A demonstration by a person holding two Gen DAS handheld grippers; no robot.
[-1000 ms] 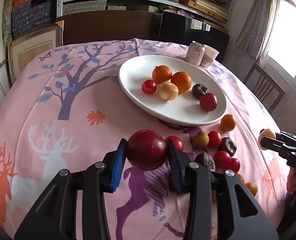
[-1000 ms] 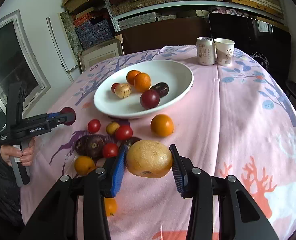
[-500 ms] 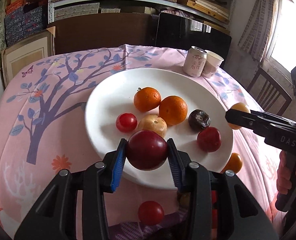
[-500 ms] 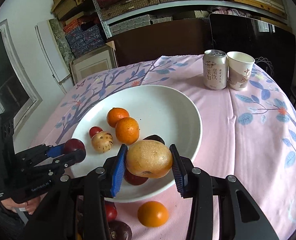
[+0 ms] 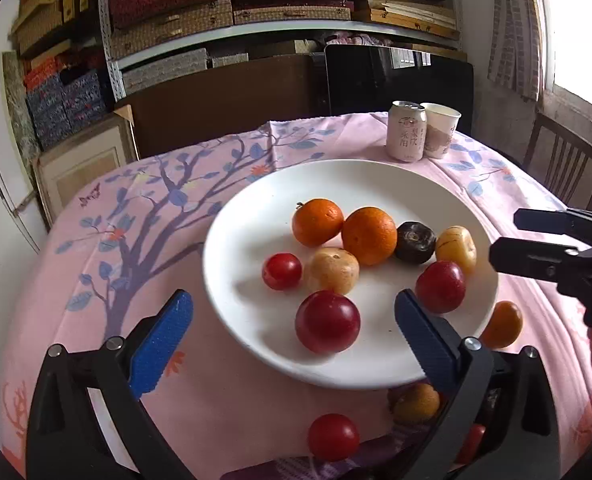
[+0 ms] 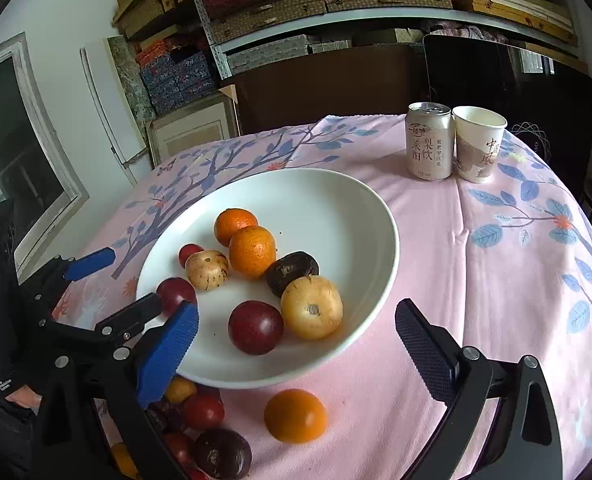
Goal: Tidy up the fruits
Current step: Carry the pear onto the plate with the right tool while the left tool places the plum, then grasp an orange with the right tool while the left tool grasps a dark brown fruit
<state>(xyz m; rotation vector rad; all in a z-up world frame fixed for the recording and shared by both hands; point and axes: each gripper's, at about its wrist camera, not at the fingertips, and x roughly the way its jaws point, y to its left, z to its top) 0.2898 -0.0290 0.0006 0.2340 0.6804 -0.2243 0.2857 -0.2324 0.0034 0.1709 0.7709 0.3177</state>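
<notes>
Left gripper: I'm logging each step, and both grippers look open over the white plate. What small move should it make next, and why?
Probably draw the left gripper back off the white round plate toward the loose small red tomato on the pink tablecloth. Its jaws stand wide open, the dark red plum lies free on the plate, and fruit remains outside.

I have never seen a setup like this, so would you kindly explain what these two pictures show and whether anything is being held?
There is no robot: a person holds a two-finger tool in each hand, each with a camera looking along its blue-padded fingers. One picture is from the left tool, the other from the right tool. Both stand open and hold nothing. On the pink tablecloth sits a white plate with tangerines, plums and other fruit. More fruit lies loose beside it, such as an orange one. A drink can and paper cup stand behind.
</notes>
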